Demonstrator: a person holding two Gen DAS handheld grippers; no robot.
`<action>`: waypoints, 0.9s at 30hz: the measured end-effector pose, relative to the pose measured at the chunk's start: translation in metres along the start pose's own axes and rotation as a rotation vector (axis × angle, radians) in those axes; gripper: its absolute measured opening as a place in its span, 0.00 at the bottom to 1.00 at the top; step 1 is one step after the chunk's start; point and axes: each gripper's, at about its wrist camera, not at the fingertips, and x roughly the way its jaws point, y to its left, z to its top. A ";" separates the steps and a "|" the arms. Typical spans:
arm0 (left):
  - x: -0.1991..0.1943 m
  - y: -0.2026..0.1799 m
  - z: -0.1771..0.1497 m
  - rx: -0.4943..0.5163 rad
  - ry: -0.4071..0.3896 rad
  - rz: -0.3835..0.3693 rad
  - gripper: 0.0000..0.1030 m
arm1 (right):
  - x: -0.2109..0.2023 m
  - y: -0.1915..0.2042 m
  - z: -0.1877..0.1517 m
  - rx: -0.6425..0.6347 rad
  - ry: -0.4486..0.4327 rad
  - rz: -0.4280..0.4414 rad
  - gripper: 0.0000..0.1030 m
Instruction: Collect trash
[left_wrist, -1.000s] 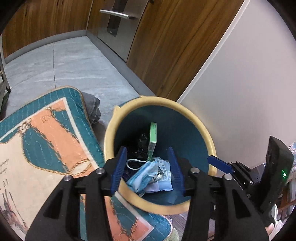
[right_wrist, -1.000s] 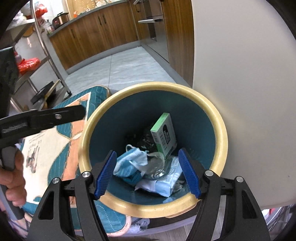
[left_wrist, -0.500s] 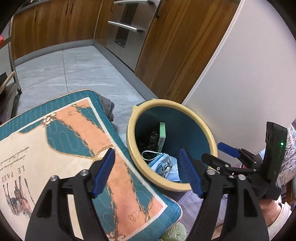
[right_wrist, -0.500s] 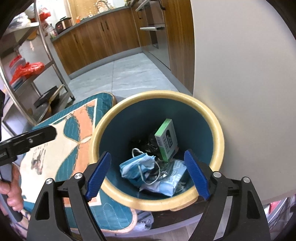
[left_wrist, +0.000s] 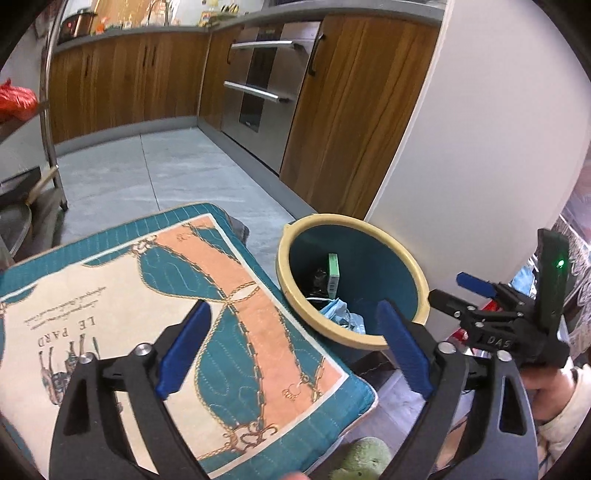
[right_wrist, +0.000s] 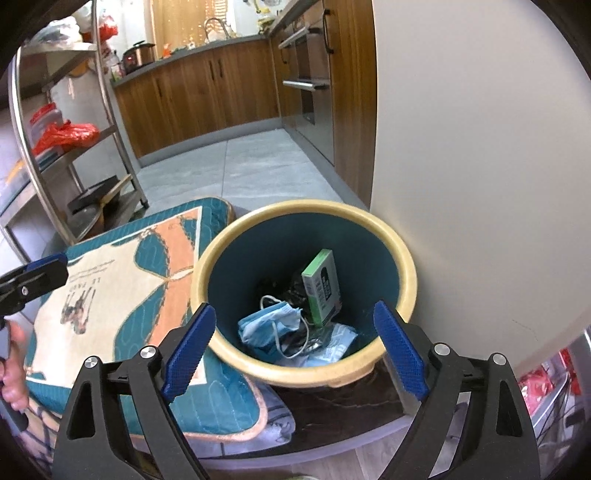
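Both grippers, left (left_wrist: 291, 352) and right (right_wrist: 293, 349), are opening wide with nothing between the jaws. Trash, including a blue mask (right_wrist: 271, 328) and green box (right_wrist: 321, 288), lies inside the bin (right_wrist: 404, 266); collection appears largely complete.

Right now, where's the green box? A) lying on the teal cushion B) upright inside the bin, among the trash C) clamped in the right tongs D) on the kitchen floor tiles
B: the green box stands on end inside the bin, beside the blue face mask; the right tongs hold nothing, and their jaws are opening.
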 end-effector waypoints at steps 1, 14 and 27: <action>-0.003 -0.001 -0.004 0.009 -0.014 0.003 0.92 | -0.003 0.002 -0.002 -0.012 -0.009 -0.004 0.87; 0.003 -0.013 -0.031 0.045 -0.038 0.114 0.94 | -0.043 0.015 -0.018 -0.064 -0.125 -0.059 0.93; -0.001 -0.026 -0.039 0.082 -0.071 0.142 0.95 | -0.055 0.010 -0.022 -0.030 -0.162 -0.048 0.94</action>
